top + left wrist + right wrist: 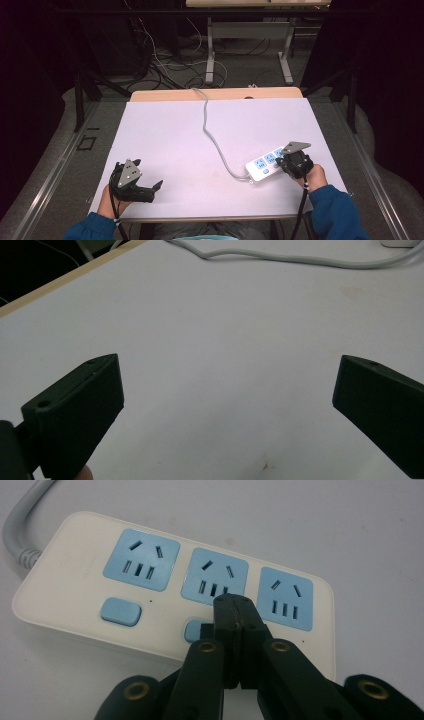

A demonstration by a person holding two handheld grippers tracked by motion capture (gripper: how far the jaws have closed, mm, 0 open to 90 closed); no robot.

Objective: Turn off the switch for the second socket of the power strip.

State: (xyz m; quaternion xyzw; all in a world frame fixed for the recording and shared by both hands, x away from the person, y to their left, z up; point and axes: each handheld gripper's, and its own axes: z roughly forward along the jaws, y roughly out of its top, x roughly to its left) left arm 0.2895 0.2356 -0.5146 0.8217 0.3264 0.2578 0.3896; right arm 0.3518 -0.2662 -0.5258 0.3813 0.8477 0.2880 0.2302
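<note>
A white power strip (264, 165) with three blue sockets and blue buttons lies at the near right of the table. My right gripper (281, 161) is over it, jaws shut together with nothing between them. In the right gripper view, the right gripper's tips (235, 605) sit on the power strip (80, 565) just below the middle socket, covering part of the middle button (192, 630). The left button (120, 611) is uncovered. My left gripper (148, 173) rests at the near left, open and empty, and the left gripper (230, 365) has only bare sheet between its jaws.
The strip's grey cable (206, 120) snakes across the white sheet (165, 140) and off the table's far wooden edge (165, 95). The same cable (280, 259) crosses ahead of the left gripper. Loose cables and another table's legs (210, 60) stand on the floor beyond.
</note>
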